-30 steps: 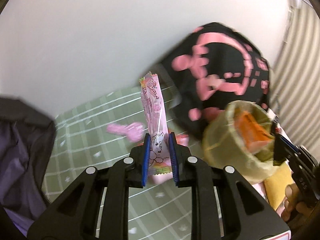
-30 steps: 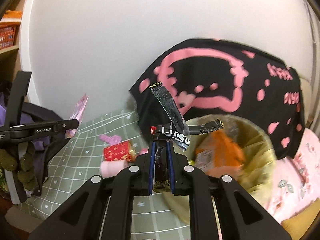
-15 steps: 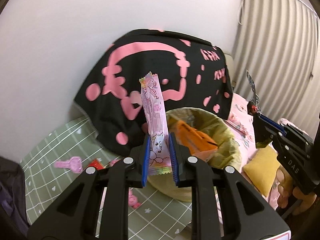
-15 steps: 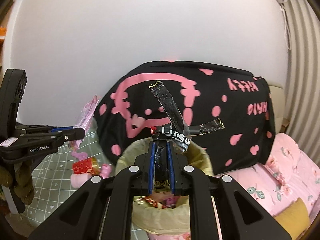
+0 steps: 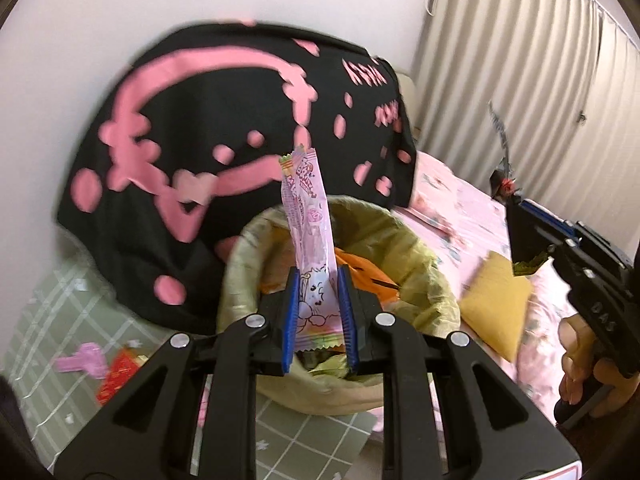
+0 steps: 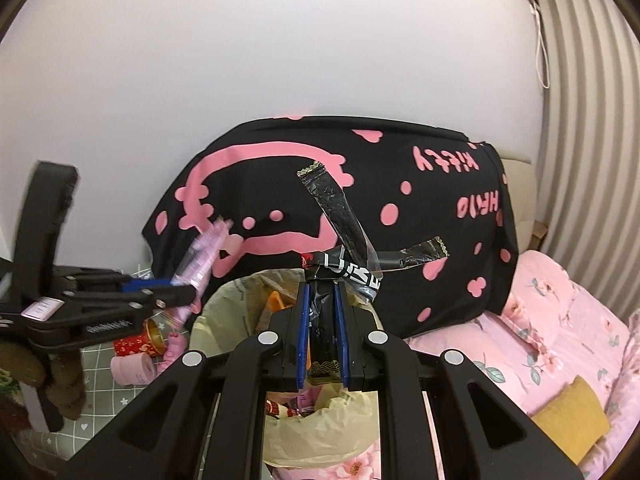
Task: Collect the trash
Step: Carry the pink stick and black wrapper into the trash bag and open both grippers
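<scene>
My left gripper [image 5: 318, 280] is shut on a tall pink snack wrapper [image 5: 308, 216] and holds it upright over the near rim of the trash bin [image 5: 416, 248], which is lined with a yellowish bag and holds orange trash. My right gripper [image 6: 322, 292] is shut on a black torn wrapper [image 6: 340, 224] above the same bin [image 6: 224, 312]. The right gripper also shows at the right of the left wrist view [image 5: 520, 216]. The left gripper with the pink wrapper [image 6: 204, 256] shows at the left of the right wrist view.
A black blanket with pink print [image 5: 192, 128] leans on the wall behind the bin. A pink flowered bedspread [image 6: 560, 320] and a yellow cushion [image 5: 496, 300] lie to the right. Red and pink trash [image 5: 116, 372] lies on the green checked mat [image 5: 48, 320] at left.
Both grippers have swung from the green mat to the bin, carrying their wrappers. The bin now sits right under and ahead of both.
</scene>
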The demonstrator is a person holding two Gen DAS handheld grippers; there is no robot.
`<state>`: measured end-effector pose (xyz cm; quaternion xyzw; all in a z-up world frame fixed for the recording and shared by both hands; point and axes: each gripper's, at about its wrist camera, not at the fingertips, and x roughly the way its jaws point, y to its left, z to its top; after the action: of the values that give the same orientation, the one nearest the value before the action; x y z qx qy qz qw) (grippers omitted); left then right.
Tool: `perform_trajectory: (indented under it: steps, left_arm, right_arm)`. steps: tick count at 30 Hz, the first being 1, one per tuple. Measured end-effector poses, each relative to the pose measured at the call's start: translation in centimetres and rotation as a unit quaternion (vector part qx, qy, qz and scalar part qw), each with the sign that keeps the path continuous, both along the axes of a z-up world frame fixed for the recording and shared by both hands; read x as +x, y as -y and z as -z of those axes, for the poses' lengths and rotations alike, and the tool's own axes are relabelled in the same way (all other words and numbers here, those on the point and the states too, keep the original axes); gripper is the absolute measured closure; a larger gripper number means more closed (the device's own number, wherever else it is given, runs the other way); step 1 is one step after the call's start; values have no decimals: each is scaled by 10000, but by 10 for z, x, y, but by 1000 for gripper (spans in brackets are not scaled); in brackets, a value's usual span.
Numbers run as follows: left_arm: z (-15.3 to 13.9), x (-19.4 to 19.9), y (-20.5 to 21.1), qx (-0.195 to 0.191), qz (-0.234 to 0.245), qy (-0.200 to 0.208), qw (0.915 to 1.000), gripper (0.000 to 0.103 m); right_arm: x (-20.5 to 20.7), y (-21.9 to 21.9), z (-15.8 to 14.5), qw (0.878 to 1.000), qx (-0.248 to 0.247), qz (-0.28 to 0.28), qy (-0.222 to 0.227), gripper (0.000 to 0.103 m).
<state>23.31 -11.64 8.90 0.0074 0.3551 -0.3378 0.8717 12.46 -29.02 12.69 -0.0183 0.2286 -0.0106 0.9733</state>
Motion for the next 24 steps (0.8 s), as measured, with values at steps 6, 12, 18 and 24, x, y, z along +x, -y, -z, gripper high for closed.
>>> perform_trajectory:
  steps: [6, 12, 18, 24]
  left_arm:
    - [22, 21, 23, 25, 261, -325, 9991, 85]
    - [29, 32, 33, -159, 444, -488, 9977, 67]
    - [22, 34, 11, -328, 200, -469, 9982, 62]
    - [24, 32, -31, -388, -227, -496, 9978, 61]
  right_arm:
    - [-4, 7, 1, 9996, -63, 276, -69, 90]
    - [-4, 15, 2, 9989, -52, 453, -123, 90]
    - [6, 15, 6, 9991, -6, 397, -166, 90]
    - [28, -5, 18, 9995, 52, 56, -310, 90]
